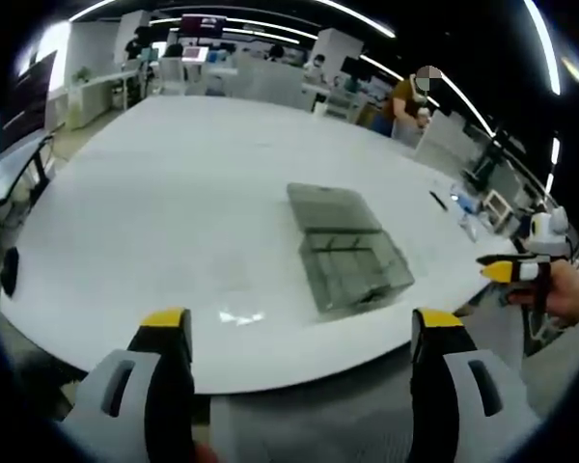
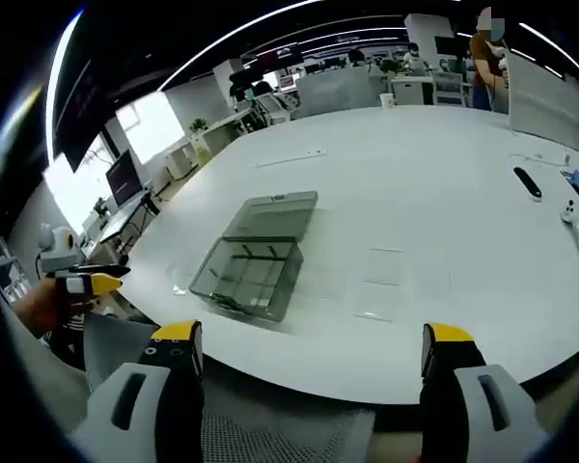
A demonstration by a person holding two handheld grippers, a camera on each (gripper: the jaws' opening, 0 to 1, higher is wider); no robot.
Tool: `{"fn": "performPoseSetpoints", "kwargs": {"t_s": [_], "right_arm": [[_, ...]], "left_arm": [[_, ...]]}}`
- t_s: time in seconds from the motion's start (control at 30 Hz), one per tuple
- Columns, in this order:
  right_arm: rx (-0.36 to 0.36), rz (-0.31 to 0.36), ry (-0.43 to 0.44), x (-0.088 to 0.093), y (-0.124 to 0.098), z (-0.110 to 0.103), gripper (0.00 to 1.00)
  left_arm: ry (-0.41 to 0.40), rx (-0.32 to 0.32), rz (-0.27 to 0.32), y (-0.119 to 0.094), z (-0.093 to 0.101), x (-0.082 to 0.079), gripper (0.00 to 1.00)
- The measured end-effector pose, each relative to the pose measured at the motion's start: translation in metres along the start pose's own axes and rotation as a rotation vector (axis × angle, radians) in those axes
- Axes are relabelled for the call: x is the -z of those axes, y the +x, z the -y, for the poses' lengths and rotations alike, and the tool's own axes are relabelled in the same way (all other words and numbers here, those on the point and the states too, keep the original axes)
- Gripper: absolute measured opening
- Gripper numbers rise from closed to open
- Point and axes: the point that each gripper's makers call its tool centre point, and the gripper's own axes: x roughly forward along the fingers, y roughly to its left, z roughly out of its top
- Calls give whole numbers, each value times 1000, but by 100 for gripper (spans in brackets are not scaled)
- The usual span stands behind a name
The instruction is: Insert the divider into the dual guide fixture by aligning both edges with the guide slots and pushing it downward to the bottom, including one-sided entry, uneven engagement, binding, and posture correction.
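Ahead of each wide, empty claw (image 1: 304, 333) (image 2: 309, 347) lies the fixture box (image 1: 347, 251) (image 2: 251, 260), well apart.

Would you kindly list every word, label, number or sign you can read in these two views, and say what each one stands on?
None can be read.
Clear plastic compartment box with open lid: no label visible.
Clear flat plastic sheet on the white table: unmarked.
Dark monitors at the desks: any content too small and blurred to read.
Small dark object near the table's far edge: no legible marking.
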Motion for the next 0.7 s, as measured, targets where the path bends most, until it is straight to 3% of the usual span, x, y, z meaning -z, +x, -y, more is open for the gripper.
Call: {"fn": "performPoseSetpoints", "kwargs": {"t_s": [0.7], "right_arm": [[-5,-5,2,2,-1,-1,92]], "left_arm": [[-15,3,-1,-1,-1,3,92]]}}
